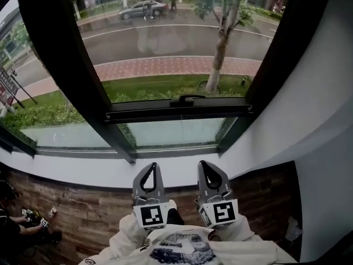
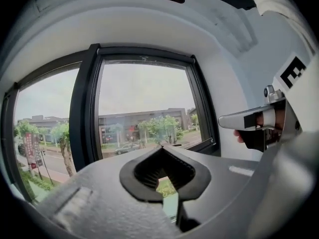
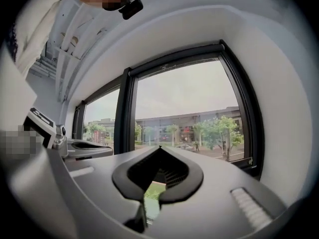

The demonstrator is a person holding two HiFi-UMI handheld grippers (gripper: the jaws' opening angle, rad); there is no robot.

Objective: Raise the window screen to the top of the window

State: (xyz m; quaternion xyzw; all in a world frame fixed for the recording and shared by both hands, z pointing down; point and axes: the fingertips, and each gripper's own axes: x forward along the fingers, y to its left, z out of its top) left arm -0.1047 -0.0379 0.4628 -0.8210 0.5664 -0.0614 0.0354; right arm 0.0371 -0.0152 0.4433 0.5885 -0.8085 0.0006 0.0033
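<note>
Left gripper (image 1: 151,168) and right gripper (image 1: 204,165): both jaws fully closed, nothing between them. They sit side by side, pointing level at the window, well short of it. Neither touches anything.

The window screen's pull bar (image 1: 149,112) lies horizontal across the lower part of the black window frame (image 1: 66,48), with its handle (image 1: 186,99) at mid-span. The bar is at the low end, not at the top. Can't make out the mesh itself.

White sill (image 1: 83,173) runs below the frame.

Writing: each gripper's cube carries 1 black square marker per visible face, no text. The red street sign (image 1: 6,90) has characters too small to read. The shirt print (image 1: 182,247) is illegible.
</note>
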